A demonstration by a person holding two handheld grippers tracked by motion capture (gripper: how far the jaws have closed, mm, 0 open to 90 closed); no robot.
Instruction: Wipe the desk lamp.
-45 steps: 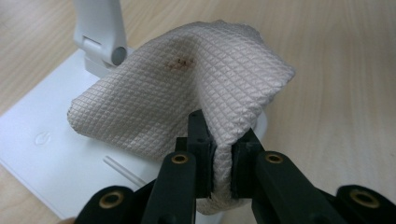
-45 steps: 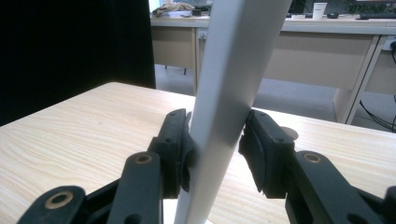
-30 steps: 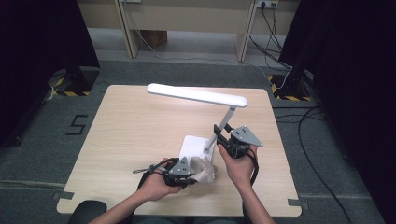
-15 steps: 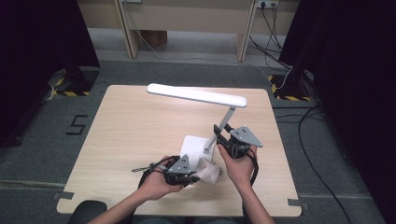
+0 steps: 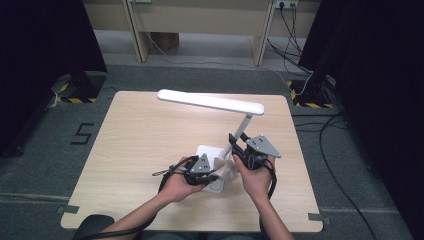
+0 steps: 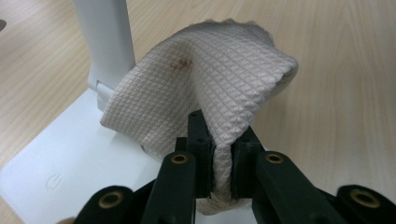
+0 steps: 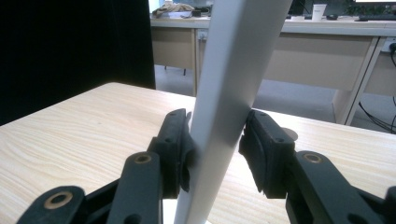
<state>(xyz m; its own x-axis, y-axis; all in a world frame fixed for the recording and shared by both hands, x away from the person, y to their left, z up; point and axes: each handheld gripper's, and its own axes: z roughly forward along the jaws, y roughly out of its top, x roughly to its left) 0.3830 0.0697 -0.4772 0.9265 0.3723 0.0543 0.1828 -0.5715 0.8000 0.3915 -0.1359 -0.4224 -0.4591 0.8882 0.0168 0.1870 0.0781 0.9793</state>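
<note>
L gripper (image 6: 219,154): jaws pinched tight on a fold of white waffle-textured cloth (image 6: 210,79). Cloth bulges up and fwd from the pads, draped over the rear part of the lamp base (image 6: 70,168), touching it just beside the foot of the lamp arm (image 6: 105,42). Small brown stain near the cloth's upper fold. In the high view, L gripper (image 5: 212,175) sits low over the base (image 5: 206,151), cloth (image 5: 226,170) bunched between the two hands.

R gripper (image 7: 215,140): jaws part-open, clamped on the white lamp arm (image 7: 233,79), one pad per side; left pad pressed flat against it, right pad meets its edge. Arm leans slightly as seen in the R gripper view. High view: R gripper (image 5: 238,145) holds the arm (image 5: 242,127) low down, just above the base.

Desk lamp: white, stands at near-centre of the light wood desk (image 5: 140,145), toward the person's side; long flat head (image 5: 211,102) reaches out level to the left, above the desk. Power symbol visible on the base top.
</note>
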